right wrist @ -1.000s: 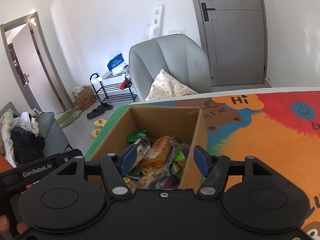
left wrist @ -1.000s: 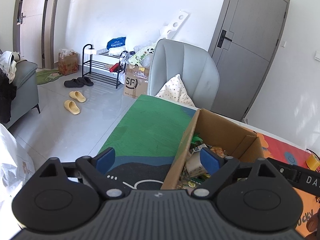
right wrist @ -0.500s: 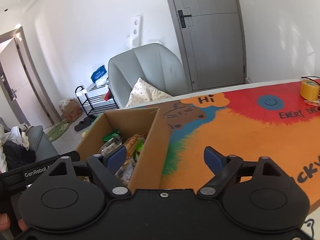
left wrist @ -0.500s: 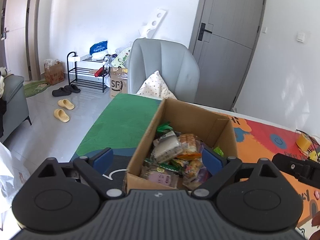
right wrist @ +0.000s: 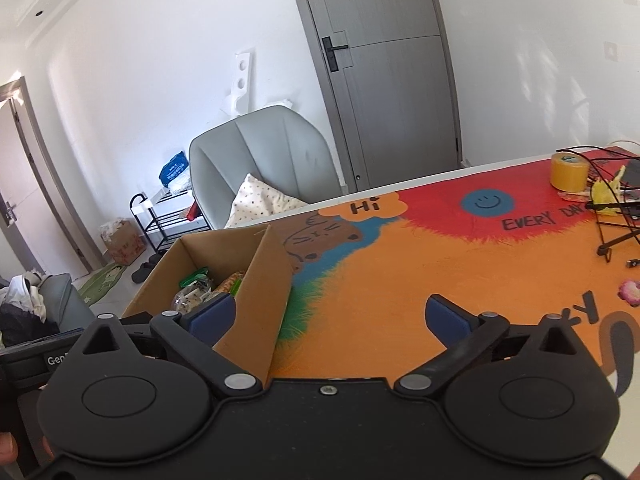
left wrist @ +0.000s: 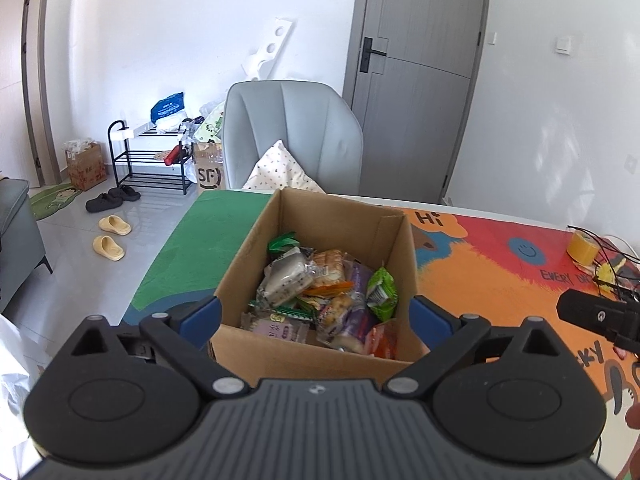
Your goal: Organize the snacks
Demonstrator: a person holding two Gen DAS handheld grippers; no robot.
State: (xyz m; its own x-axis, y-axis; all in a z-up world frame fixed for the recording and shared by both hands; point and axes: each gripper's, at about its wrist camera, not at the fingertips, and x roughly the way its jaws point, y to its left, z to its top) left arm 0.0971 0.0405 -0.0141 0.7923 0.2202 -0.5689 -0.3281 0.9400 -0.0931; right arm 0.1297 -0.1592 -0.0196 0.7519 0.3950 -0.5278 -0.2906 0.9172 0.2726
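The cardboard box (left wrist: 316,360) is plain matt brown paperboard with raw cut edges. Inside it, the snack packets (left wrist: 320,288) are glossy, crinkled plastic film. Beside the box, the mat (right wrist: 440,264) covering the table looks soft and matt. Both grippers' fingers (left wrist: 200,316) carry smooth blue pads on matt black plastic.

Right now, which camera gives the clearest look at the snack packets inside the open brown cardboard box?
The left wrist view: it looks down into the open brown cardboard box, showing the mixed snack packets across its floor. The right wrist view sees the box obliquely at the left edge, its near wall hiding all but a few packets.
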